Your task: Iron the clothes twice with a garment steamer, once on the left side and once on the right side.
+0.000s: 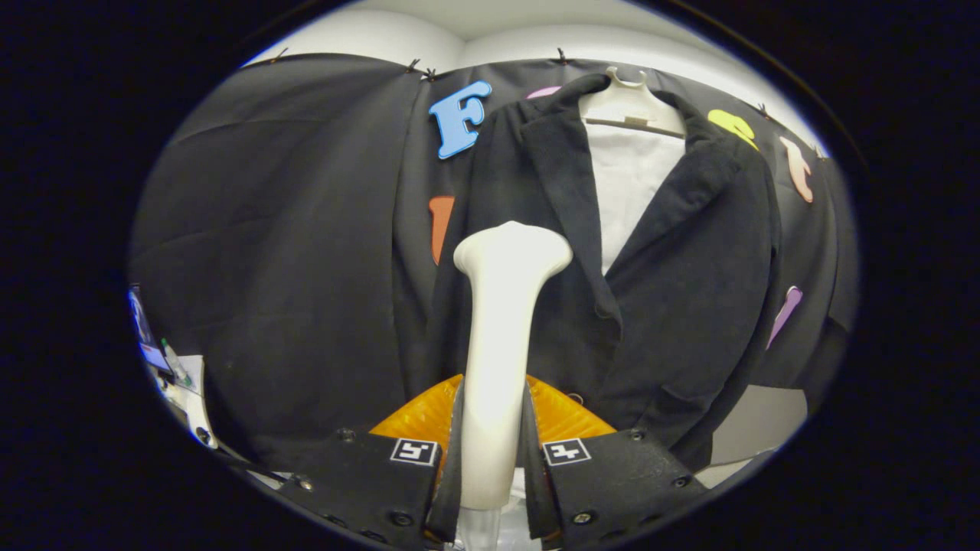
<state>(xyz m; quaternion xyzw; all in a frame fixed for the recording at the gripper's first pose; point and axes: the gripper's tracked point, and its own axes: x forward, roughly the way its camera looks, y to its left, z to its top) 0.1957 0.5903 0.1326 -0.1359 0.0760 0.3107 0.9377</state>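
Note:
A white garment steamer [498, 337] stands upright between my fingers, its handle pinched on both sides, and its wide head [513, 249] rises in front of the jacket. My gripper [491, 451] is shut on that handle. Beyond it a black jacket [674, 291] hangs on a white hanger [632, 103] over a white shirt front [632, 184]. The steamer head sits over the jacket's left front panel [521, 176], beside the left lapel; whether it touches the cloth I cannot tell.
The black cloth wall [283, 229] fills the space left of the jacket. At the far lower left a small table edge [184, 383] carries a bottle and a screen. A pale surface [758, 421] shows below the jacket's right hem.

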